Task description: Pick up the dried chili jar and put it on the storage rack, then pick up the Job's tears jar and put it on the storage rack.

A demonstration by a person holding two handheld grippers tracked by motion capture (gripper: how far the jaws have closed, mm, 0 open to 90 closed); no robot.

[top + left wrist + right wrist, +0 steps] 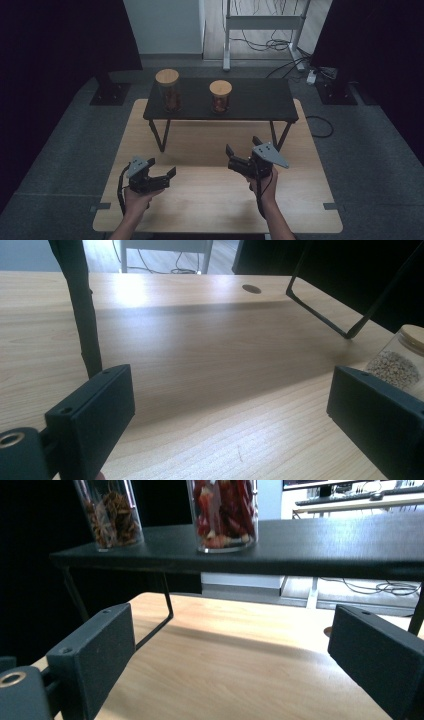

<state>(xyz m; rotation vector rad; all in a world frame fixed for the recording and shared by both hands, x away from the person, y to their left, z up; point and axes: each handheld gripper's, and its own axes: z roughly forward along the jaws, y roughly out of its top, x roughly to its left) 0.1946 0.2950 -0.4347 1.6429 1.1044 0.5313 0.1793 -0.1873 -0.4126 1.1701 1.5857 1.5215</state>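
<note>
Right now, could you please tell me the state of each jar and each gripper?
Taller jar: upright on the black shelf, lid on.
Shorter jar: upright on the shelf, lid on.
Left gripper: open, holding nothing.
Right gripper: open, holding nothing.

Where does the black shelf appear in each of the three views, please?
High view: black shelf stands across the table's far half, centre.
Left gripper view: its thin legs, at far left and upper right.
Right gripper view: its top runs across the upper part.
Shared landmark: the light wooden table.
</note>
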